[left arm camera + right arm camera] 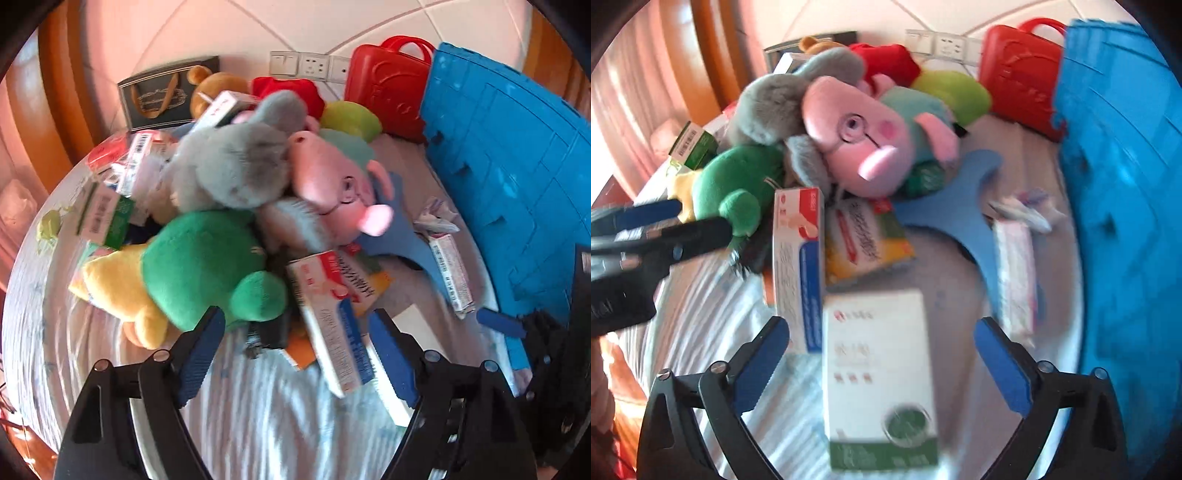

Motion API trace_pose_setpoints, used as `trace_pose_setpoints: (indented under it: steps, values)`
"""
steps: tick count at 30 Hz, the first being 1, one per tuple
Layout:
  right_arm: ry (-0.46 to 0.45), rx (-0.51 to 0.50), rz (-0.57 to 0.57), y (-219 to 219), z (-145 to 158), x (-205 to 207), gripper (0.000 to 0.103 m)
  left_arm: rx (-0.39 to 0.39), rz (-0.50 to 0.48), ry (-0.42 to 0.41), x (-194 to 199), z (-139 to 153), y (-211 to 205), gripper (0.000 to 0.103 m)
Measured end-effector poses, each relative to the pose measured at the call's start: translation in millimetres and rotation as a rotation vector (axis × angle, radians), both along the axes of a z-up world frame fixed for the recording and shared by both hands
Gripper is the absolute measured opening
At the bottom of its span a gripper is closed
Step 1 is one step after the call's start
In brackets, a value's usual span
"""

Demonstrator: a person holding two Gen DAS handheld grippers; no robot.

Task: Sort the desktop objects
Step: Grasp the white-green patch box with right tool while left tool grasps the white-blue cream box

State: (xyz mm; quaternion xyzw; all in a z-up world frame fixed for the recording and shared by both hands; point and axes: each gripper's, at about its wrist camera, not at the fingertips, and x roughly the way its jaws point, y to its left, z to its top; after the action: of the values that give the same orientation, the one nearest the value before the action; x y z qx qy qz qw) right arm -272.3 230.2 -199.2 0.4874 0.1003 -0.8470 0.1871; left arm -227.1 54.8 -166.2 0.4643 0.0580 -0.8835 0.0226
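Note:
A heap of plush toys and medicine boxes lies on a striped cloth (258,406). A green and yellow plush (199,273) sits just ahead of my open left gripper (295,325), beside a red, white and blue box (332,325). A grey plush (229,162) and a pink pig plush (332,177) lie behind. My right gripper (882,332) is open, its fingers on either side of a white and green box (882,384) without touching it. The left gripper also shows in the right wrist view (665,236), and the right gripper's blue fingertip in the left wrist view (498,321).
A blue plastic crate (517,177) stands at the right, and a red plastic case (388,81) at the back. A blue foam piece (960,206), a yellow box (864,240), small boxes (103,218) and a gift bag (162,96) lie around the heap.

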Motion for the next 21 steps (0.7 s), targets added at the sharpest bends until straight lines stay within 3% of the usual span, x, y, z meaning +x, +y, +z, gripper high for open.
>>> trace_pose_setpoints:
  steps: [3, 8, 9, 10, 12, 15, 17, 21]
  values:
    - [-0.038, 0.035, -0.024, 12, -7, 14, 0.103, 0.032, -0.007, -0.062, -17, -22, 17, 0.080]
    - [-0.112, 0.019, -0.041, 26, -33, 11, 0.103, -0.040, 0.026, -0.137, -37, -65, 36, 0.077]
    - [-0.121, 0.013, -0.037, 25, -37, 11, 0.103, -0.043, 0.037, -0.153, -40, -72, 36, 0.060]
    - [-0.126, 0.015, -0.034, 24, -41, 10, 0.103, -0.025, 0.042, -0.167, -41, -77, 32, 0.049]
    - [-0.126, -0.014, -0.027, 23, -45, 8, 0.103, 0.019, 0.067, -0.175, -38, -80, 22, 0.043]
    - [-0.088, 0.009, -0.093, 31, -41, 3, 0.103, -0.003, 0.051, -0.184, -26, -80, 14, 0.041]
    - [-0.109, -0.012, -0.108, 36, -41, -3, 0.103, -0.009, 0.033, -0.192, -18, -80, 12, 0.041]
    - [-0.130, -0.004, -0.050, 23, -40, -2, 0.103, -0.014, 0.011, -0.190, -8, -79, 13, 0.041]
